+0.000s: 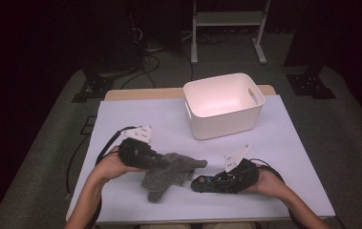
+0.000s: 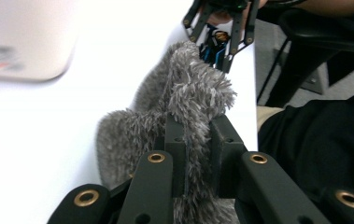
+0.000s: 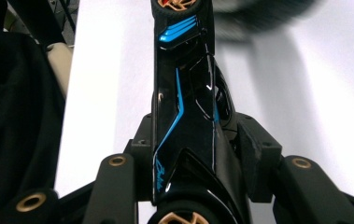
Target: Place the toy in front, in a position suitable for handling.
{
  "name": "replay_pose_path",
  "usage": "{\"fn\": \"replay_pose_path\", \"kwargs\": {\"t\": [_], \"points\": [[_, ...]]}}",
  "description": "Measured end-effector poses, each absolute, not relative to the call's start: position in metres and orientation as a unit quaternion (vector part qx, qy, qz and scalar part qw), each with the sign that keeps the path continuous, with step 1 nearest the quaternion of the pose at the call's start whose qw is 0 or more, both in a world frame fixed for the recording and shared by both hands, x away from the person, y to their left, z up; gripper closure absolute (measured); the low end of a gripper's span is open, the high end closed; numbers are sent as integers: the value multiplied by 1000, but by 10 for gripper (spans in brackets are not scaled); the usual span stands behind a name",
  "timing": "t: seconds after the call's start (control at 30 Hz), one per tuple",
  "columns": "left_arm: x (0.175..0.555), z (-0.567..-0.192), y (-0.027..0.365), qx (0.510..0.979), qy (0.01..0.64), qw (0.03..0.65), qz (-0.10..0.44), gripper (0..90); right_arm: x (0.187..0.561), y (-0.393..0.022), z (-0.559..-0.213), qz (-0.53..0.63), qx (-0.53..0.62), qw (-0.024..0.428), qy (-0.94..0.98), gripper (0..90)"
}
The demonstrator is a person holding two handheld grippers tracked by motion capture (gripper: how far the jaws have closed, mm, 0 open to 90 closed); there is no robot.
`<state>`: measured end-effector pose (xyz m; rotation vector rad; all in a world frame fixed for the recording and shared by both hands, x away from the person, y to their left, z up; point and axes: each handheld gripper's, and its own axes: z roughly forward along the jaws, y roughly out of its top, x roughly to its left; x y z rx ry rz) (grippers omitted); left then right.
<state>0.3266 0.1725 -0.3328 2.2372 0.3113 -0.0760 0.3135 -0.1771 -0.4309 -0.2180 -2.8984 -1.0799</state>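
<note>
While the white bin (image 1: 224,106) at 12 o'clock sits empty, the left gripper (image 1: 162,162) clamps the grey fuzzy cloth (image 1: 169,174) and the right gripper (image 1: 207,182) clamps the black toy car (image 3: 188,107) at 6 o'clock; both seemingly await binning.

Left tongs (image 1: 162,163) clamped tight, right tongs (image 1: 202,182) gripping too (both forearms low, converging inward).

Bright lit table, dark surroundings, blurred close-ups.

Grey fluffy cloth (image 1: 169,172) bunched, partly lifted off table; black-blue toy car (image 1: 212,182) just right.
</note>
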Motion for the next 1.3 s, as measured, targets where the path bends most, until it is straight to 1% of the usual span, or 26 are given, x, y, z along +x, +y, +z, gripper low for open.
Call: {"fn": "replay_pose_path", "kwargs": {"t": [0.2, 0.33, 0.43, 0.57, 0.6, 0.67, 0.8, 1.0, 1.1, 1.2, 1.3], "points": [[324, -322, 219, 893, 163, 420, 1, 800, 321, -168, -428, -348, -67, 18, -935, 554], [320, -317, 251, 885, 195, 423, 11, 800, 325, -167, -424, -347, -67, 16, -935, 554], [316, -312, 271, 886, 213, 411, 34, 799, 326, -167, -423, -350, -69, 15, -934, 554], [314, -305, 291, 893, 238, 373, 75, 796, 329, -168, -424, -353, -75, 14, -933, 554], [315, -305, 296, 898, 247, 353, 90, 793, 330, -169, -424, -354, -76, 14, -932, 554], [318, -311, 300, 899, 261, 336, 100, 789, 331, -171, -425, -355, -79, 13, -931, 554], [325, -336, 296, 901, 273, 326, 89, 778, 333, -174, -426, -352, -81, 5, -932, 554], [332, -391, 264, 905, 262, 332, 41, 747, 330, -180, -429, -350, -90, -4, -933, 554], [331, -409, 250, 910, 257, 324, 22, 677, 326, -180, -432, -339, -90, -10, -936, 553], [328, -416, 239, 908, 247, 338, -5, 566, 324, -181, -433, -342, -89, -13, -935, 552], [325, -414, 235, 902, 253, 349, -3, 489, 322, -181, -432, -340, -93, -10, -936, 547]]}}
